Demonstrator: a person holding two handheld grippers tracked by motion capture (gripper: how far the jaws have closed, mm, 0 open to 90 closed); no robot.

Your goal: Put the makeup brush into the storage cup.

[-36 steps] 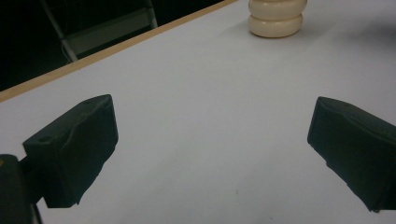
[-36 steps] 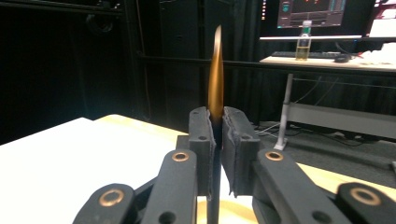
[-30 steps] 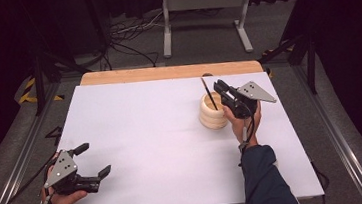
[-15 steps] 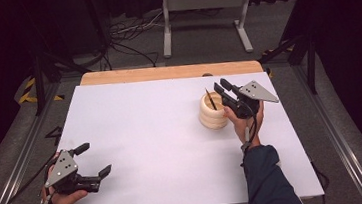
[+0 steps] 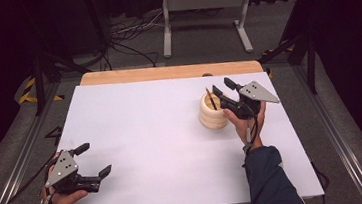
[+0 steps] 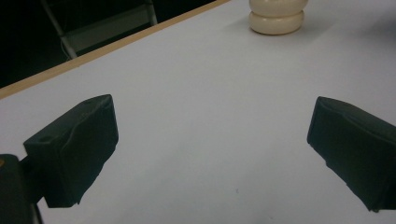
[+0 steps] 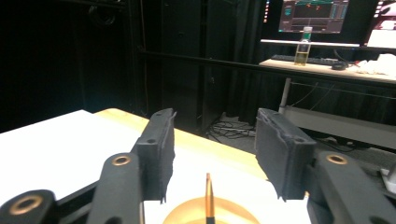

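A cream ribbed cup [image 5: 212, 113] stands on the white table [image 5: 150, 120], right of centre. A pencil [image 5: 210, 98] leans inside it, tip up. My right gripper [image 5: 222, 86] hovers just right of the cup's rim, open, with the pencil tip below its jaws. In the right gripper view the pencil [image 7: 209, 196] rises from the cup's rim [image 7: 180, 215] beneath the gap of the right gripper [image 7: 215, 144]. My left gripper [image 5: 95, 159] rests open at the near left corner, holding nothing. The left gripper view shows the cup [image 6: 276, 16] far ahead of that gripper [image 6: 210, 140].
A wooden strip [image 5: 166, 73] edges the table's far side. Behind it on the floor are a metal stand [image 5: 205, 14] and cables [image 5: 122, 37]. The right gripper view shows a desk with a monitor [image 7: 313, 14] and a bottle [image 7: 304, 46] in the background.
The pencil stands lower in the cup than a second ago. The right gripper has shifted slightly right, and its jaws now stand apart. The left gripper has stayed put.
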